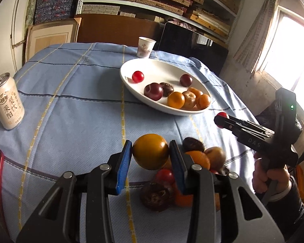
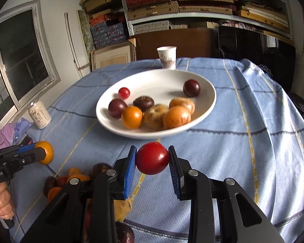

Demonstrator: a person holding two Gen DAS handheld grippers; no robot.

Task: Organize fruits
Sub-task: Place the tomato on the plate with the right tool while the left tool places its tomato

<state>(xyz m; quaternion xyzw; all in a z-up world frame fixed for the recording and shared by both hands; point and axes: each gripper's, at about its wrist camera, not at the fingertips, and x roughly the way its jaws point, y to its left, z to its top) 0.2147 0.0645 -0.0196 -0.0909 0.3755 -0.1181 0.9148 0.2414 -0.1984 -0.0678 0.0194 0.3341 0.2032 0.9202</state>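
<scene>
L gripper (image 1: 150,151) clamps smooth round orange fruit (image 1: 150,151); R gripper (image 2: 152,158) clamps glossy red tomato (image 2: 152,158).

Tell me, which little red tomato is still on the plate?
The small red tomato alone at the far left of the white plate. The other red tomato is bigger in view and pinched in the right gripper, off the plate.

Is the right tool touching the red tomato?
Touching. In the right wrist view both blue pads of the right tool press against the sides of the red tomato, holding it clear of the cloth.
</scene>
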